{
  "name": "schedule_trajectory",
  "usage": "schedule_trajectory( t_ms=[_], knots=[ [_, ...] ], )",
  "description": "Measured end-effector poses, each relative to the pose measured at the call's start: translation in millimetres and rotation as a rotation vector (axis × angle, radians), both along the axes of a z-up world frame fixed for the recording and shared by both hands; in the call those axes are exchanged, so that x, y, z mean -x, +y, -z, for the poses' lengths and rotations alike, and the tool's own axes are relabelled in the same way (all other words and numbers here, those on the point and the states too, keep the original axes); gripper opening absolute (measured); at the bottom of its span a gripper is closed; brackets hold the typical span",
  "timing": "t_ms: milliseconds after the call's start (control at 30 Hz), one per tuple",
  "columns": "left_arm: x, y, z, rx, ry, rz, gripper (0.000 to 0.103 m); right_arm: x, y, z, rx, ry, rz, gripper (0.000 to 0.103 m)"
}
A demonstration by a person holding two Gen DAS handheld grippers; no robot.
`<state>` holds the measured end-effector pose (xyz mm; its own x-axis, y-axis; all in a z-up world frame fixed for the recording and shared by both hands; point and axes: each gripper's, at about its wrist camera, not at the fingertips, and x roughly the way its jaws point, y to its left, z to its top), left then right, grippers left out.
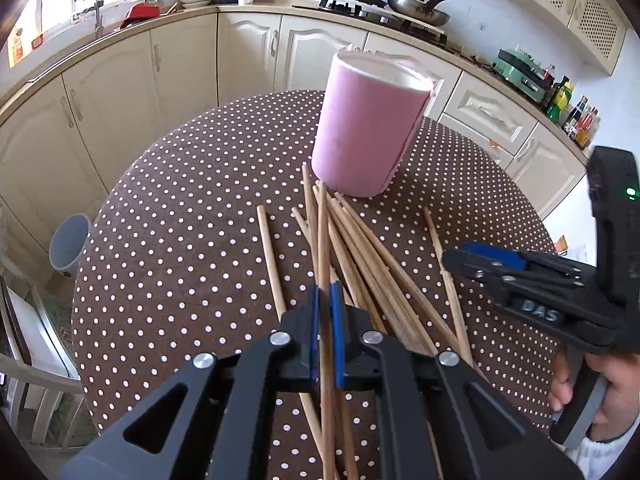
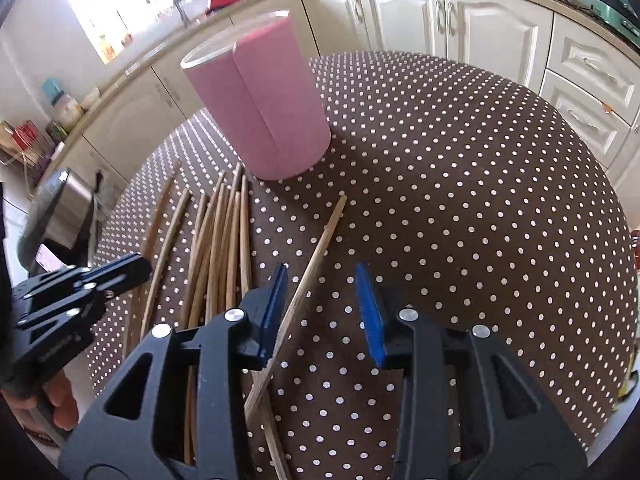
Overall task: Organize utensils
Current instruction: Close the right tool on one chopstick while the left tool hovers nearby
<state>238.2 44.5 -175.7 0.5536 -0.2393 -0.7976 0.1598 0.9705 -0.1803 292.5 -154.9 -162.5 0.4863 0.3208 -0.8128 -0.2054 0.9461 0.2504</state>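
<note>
Closest to the lens, the left gripper (image 1: 325, 300) has its blue pads pinched on a single chopstick (image 1: 322, 248) that runs forward from the jaws toward the pink holder (image 1: 366, 128). That stick seems raised off the heap, though the angle makes this hard to judge. Around it, the chopstick pile (image 1: 360, 256) fans out on the polka-dot tablecloth (image 1: 180, 240), tips reaching the holder's base. The holder stands upright at the far side of the table, so it sits right behind the pile.

From the right wrist view, the right gripper (image 2: 322, 300) is spread wide, gripping nothing, with one stray chopstick (image 2: 316, 252) lying diagonally on the cloth just inside its left pad. Cream cabinets (image 1: 248, 56) curve behind the table.
</note>
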Motion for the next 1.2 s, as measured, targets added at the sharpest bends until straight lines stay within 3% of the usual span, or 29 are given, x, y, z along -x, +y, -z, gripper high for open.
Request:
schedule_trajectory(
  t_ms=[133,200,467,1033,1200],
  knots=[
    [3,6,-3,0.002,0.000,0.006,0.007,-11,13,5,0.054,0.048,-0.026,0.030],
    [-4,5,3,-0.012,0.014,0.003,0.007,-14,15,4,0.071,0.048,-0.025,0.017],
    [-20,9,23,0.004,0.090,0.001,0.007,-15,6,6,0.000,0.074,-0.028,0.007],
    [-13,16,12,0.010,0.093,0.001,0.007,8,-8,-10,-0.058,0.049,-0.048,0.006],
    [-10,14,16,-0.022,0.095,-0.017,0.010,11,-8,-9,-0.058,0.061,-0.060,0.006]
  ],
)
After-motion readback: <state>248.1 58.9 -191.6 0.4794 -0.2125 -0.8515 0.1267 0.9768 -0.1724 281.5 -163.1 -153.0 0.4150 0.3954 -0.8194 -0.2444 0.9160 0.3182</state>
